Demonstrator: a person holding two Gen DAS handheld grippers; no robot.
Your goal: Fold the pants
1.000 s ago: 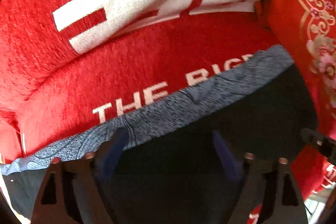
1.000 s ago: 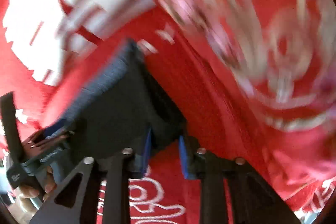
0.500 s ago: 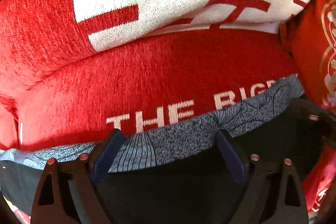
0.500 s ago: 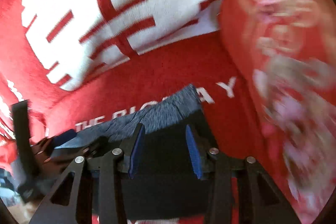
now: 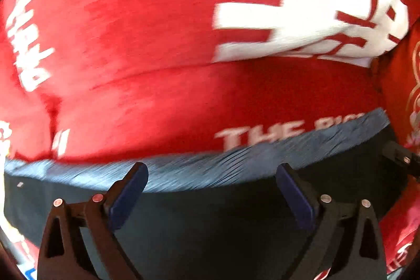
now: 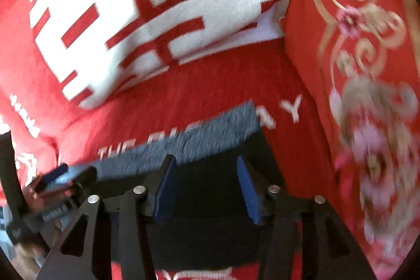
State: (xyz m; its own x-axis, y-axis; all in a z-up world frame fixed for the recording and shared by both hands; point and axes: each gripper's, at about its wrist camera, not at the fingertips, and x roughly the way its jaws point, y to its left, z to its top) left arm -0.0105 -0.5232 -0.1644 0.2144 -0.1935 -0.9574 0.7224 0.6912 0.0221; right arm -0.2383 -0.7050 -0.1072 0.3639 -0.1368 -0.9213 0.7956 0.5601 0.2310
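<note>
Both jaws are opening, pinching nothing, above soft, light pants (image 5: pixel 210 227); left gripper (image 5: pixel 211 186), right gripper (image 6: pixel 206 185). Best hold: waistband (image 5: pixel 236 164) at twelve o'clock.

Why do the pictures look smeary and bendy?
Left wrist view: motion blur streaks the pants' grey waistband and the white letters. Right wrist view: the flowered pillow is the most smeared. Both views: the fisheye lens bulges everything and darkens the corners.
</note>
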